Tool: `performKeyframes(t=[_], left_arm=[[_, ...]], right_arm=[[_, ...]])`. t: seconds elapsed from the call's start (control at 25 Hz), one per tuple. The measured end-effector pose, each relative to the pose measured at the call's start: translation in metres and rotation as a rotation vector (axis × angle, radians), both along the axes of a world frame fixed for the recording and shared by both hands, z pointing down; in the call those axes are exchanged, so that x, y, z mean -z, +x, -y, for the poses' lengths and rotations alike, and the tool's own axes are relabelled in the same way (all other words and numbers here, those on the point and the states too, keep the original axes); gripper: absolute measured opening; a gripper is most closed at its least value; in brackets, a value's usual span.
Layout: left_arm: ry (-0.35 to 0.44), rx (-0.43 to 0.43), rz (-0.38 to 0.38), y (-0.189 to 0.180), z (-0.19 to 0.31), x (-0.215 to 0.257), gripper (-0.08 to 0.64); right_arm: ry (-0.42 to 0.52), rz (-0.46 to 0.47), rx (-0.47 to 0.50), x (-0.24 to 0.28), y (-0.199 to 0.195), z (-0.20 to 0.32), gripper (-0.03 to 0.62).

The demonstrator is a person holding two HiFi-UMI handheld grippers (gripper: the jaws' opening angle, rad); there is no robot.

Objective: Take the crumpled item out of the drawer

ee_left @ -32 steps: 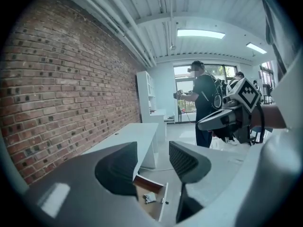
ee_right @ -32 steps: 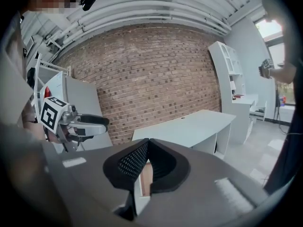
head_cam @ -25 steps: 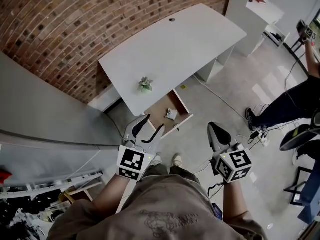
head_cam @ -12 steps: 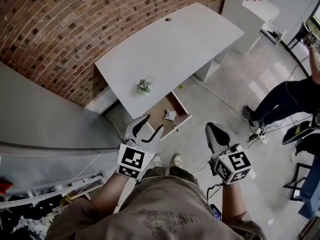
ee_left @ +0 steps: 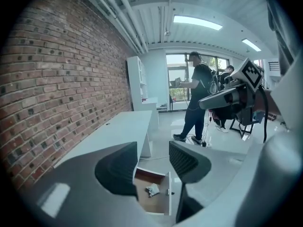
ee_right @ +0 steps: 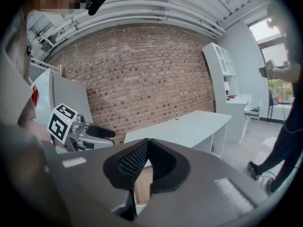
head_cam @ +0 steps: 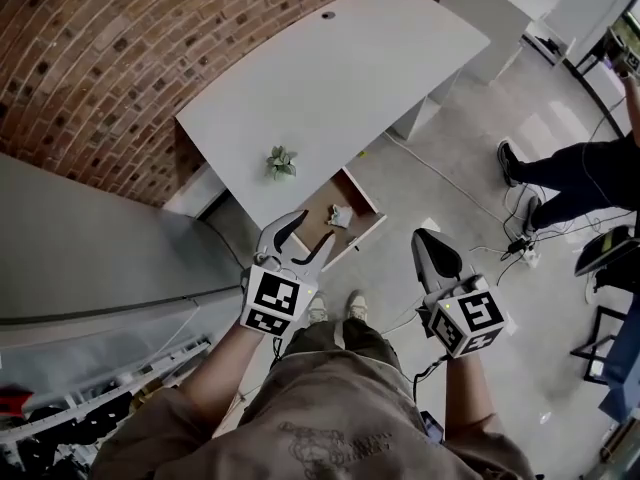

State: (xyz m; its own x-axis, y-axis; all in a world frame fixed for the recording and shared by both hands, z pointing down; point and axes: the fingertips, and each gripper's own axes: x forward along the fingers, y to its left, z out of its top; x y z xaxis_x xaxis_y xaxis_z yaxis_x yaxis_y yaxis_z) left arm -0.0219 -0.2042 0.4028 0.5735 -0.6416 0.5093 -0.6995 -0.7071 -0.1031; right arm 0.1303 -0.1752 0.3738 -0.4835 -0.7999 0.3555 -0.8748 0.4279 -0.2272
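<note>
A pale crumpled item [head_cam: 340, 216] [ee_left: 152, 190] lies in the open wooden drawer [head_cam: 362, 201] [ee_left: 169, 203] under the white desk [head_cam: 330, 88] [ee_left: 113, 134]. My left gripper [head_cam: 311, 230] [ee_left: 152, 167] hangs open above and just in front of the drawer, nothing between its jaws. My right gripper [head_cam: 424, 240] [ee_right: 147, 160] is shut and empty, held over the floor to the right of the drawer. In the right gripper view the drawer is mostly hidden behind the jaws.
A small green plant [head_cam: 281, 161] sits on the desk near its front edge. A brick wall [head_cam: 120, 58] runs behind the desk. A person [head_cam: 580, 173] [ee_left: 196, 103] stands at the right among floor cables [head_cam: 515, 248]. White shelving [head_cam: 500, 8] stands at the far end.
The view has drifted, and the desk and drawer sit a little higher and further left in the head view. My left gripper has come closer to the drawer. The person's feet moved.
</note>
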Motion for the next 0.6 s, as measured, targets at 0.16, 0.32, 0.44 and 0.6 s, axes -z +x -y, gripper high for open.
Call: performKeyframes(t=[0.16, 0.32, 0.44, 0.6], left_arm=[[-0.037, -0.029, 0.063, -0.002, 0.01, -0.037, 0.212], [-0.067, -0.048, 0.081, -0.002, 0.024, -0.067, 0.212], [-0.091, -0.064, 0.069, 0.002, 0.031, -0.087, 0.212], [-0.123, -0.092, 0.09, 0.008, 0.04, -0.122, 0.212]], right_arm=[[-0.024, -0.034, -0.04, -0.022, 0.004, 0.011, 0.028], [-0.035, -0.072, -0.059, -0.045, 0.004, 0.024, 0.028], [-0.066, -0.063, -0.069, -0.065, 0.003, 0.029, 0.028], [-0.104, -0.062, -0.08, -0.092, 0.002, 0.035, 0.028]])
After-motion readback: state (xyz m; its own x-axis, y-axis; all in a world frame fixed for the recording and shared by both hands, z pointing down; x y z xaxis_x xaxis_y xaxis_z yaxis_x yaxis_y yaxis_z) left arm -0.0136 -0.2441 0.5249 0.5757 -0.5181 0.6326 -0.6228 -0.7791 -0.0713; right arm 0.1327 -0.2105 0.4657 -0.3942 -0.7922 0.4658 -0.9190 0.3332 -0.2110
